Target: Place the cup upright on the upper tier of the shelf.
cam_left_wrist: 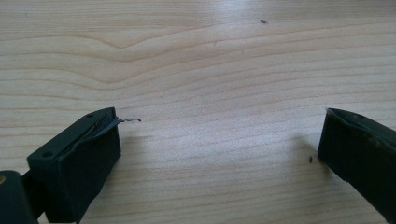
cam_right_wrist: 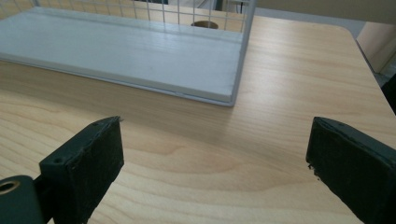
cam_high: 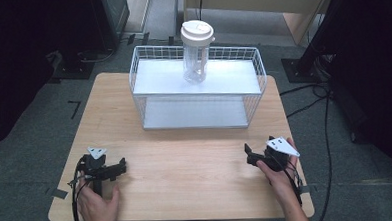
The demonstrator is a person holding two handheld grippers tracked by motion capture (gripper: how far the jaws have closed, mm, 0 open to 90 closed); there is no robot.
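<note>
One clear tumbler [cam_high: 196, 53] with a cream lid stands upright on the upper shelf of my white wire rack [cam_high: 255, 90], which sits toward the far edge of the wooden tabletop [cam_high: 186, 166]. Well apart from it, at the near edge, my left claw [cam_high: 117, 169] rests low over bare wood with its jaws spread wide and nothing between them. My right claw [cam_high: 249, 155], held at the near right corner and facing the rack's lower shelf, is likewise spread and holds nothing.
</note>
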